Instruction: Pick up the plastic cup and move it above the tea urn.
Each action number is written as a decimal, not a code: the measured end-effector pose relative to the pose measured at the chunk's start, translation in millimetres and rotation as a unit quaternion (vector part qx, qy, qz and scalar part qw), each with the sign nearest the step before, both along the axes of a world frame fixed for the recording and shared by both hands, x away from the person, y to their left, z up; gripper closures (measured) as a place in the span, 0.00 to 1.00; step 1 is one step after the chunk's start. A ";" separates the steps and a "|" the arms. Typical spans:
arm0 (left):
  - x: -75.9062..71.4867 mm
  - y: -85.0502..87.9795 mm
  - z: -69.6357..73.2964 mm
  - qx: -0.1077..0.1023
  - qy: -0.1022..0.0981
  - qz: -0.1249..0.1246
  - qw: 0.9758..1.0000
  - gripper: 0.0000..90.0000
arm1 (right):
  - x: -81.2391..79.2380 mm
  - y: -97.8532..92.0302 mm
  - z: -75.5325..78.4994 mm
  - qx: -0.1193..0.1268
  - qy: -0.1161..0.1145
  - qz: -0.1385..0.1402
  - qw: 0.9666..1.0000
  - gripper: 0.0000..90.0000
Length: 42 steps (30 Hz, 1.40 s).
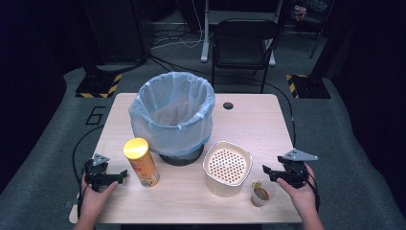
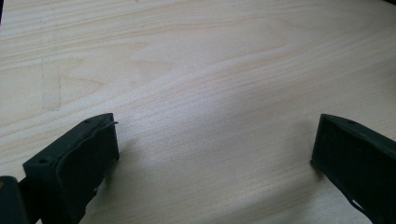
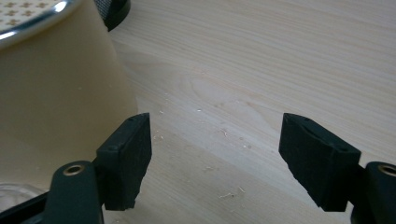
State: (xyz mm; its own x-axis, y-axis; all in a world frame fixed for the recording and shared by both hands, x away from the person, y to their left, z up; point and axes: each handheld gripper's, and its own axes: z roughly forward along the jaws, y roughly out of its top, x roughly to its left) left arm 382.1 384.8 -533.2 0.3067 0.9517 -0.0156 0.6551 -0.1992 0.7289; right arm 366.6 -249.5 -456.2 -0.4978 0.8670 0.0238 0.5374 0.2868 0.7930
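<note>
Two grippers sit at the near edge of my table, one in each hand. Nearest to my right gripper is a small clear plastic cup, standing upright with a brownish residue in its bottom. It stands just beside the jaws, a little nearer to me and toward the table's middle, not between them. In the right gripper view the two black jaws stand spread with only bare wood and a few crumbs between them; they hold nothing, and I see the cup's clear rim at the lower left corner, outside the left jaw.

Just beyond the cup stands a cream container with a perforated insert and a metal rim; its pale wall stands left of the jaws in the right gripper view.

My left gripper rests at the near left, jaws spread wide over bare tabletop, gripping nothing. A yellow-lidded crisp can stands upright just beside its tips.

Farther back, a bin lined with a pale blue bag stands at the middle of the table.
</note>
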 end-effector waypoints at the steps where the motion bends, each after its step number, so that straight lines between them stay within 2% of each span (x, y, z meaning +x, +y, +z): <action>1: 0.0 -0.1 0.0 0.000 0.000 0.000 1.000 0.00 | -1.2 0.6 1.9 0.000 0.002 0.002 1.000 0.27; 3: 0.0 -0.1 0.0 0.000 0.000 0.001 1.000 0.00 | -3.5 2.8 5.1 0.012 0.003 0.009 1.000 0.27; 8: -0.1 -0.3 0.0 0.000 0.000 0.001 1.000 0.00 | -13.5 10.1 11.7 0.021 -0.001 0.019 1.000 0.23; 10: 0.0 -0.3 0.0 0.000 0.000 0.001 1.000 0.00 | -17.9 12.7 13.3 0.017 -0.003 0.021 1.000 0.20; 18: 0.0 -0.4 0.0 0.000 0.000 0.002 1.000 0.00 | -31.1 16.7 20.4 0.021 -0.009 0.035 0.999 0.16; 28: -0.1 -0.4 0.0 0.000 0.000 0.002 1.000 0.00 | -50.1 25.1 18.9 0.026 -0.005 0.049 0.998 0.15; 37: 0.0 -0.4 0.0 0.000 0.000 0.002 1.000 0.00 | -63.0 35.4 17.5 0.016 -0.004 0.063 0.998 0.15; 42: 0.0 -0.4 0.0 0.000 0.000 0.002 1.000 0.00 | -68.1 38.9 8.6 0.006 0.005 0.061 0.998 0.14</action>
